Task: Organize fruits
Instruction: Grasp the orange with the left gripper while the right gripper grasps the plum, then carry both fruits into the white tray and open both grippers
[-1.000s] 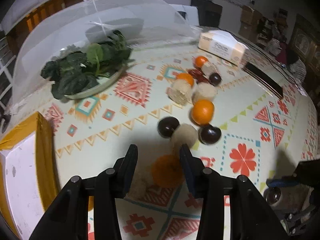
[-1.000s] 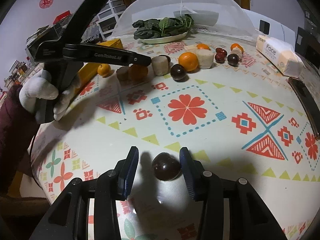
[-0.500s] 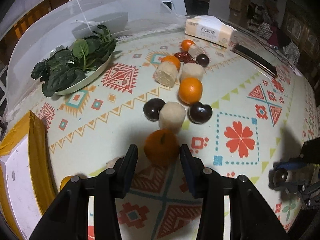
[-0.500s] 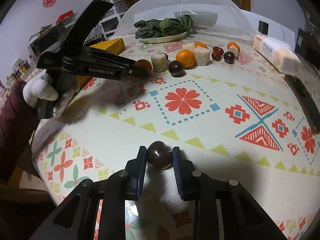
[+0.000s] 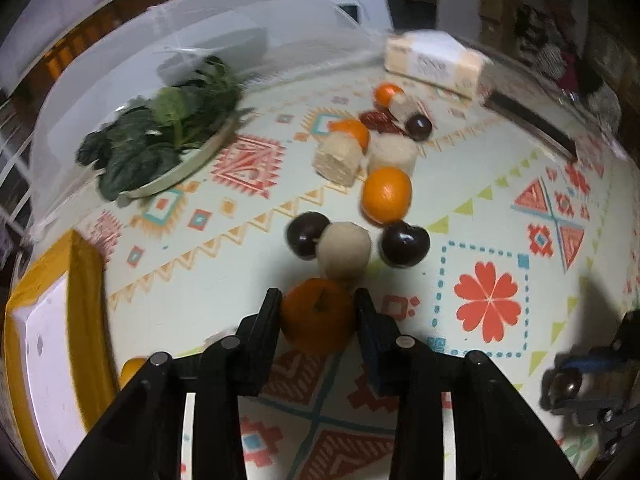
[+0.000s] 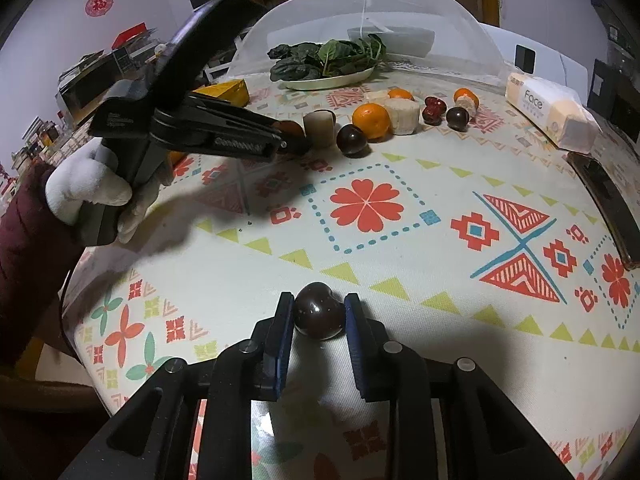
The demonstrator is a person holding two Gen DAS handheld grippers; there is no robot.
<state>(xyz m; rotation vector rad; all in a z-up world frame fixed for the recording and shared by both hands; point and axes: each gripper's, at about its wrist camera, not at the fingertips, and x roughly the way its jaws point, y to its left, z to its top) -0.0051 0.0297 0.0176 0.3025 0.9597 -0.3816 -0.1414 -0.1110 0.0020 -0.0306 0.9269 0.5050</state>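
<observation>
The left tongs (image 5: 316,312) point steeply down at the table (image 6: 440,208), and their jaws have just been closing; the pads now sit against both sides of a mandarin (image 5: 318,316) that rests on the patterned cloth just in front of a pale round piece (image 5: 346,246). From the right wrist view the left tongs (image 6: 296,140) reach in from the left, tilted down toward the row of fruit, and a white-gloved hand (image 6: 100,192) with a dark red sleeve (image 6: 28,248) grips their handle from below.

The right tongs (image 6: 318,316) also angle down, near the table's front edge, well apart from the fruit row. Their jaws have just been closing and are now nearly together, clamped on a dark plum (image 6: 319,316) whose underside seems to touch the cloth.

Farther back lie two more dark plums (image 5: 308,235) flanking the pale piece, an orange (image 5: 387,196), banana chunks (image 5: 340,158) and further small fruit, all close together. Beyond them a plate of greens (image 5: 160,140) stands under a clear mesh dome (image 5: 200,32), with a tissue pack (image 5: 434,64) to the right
</observation>
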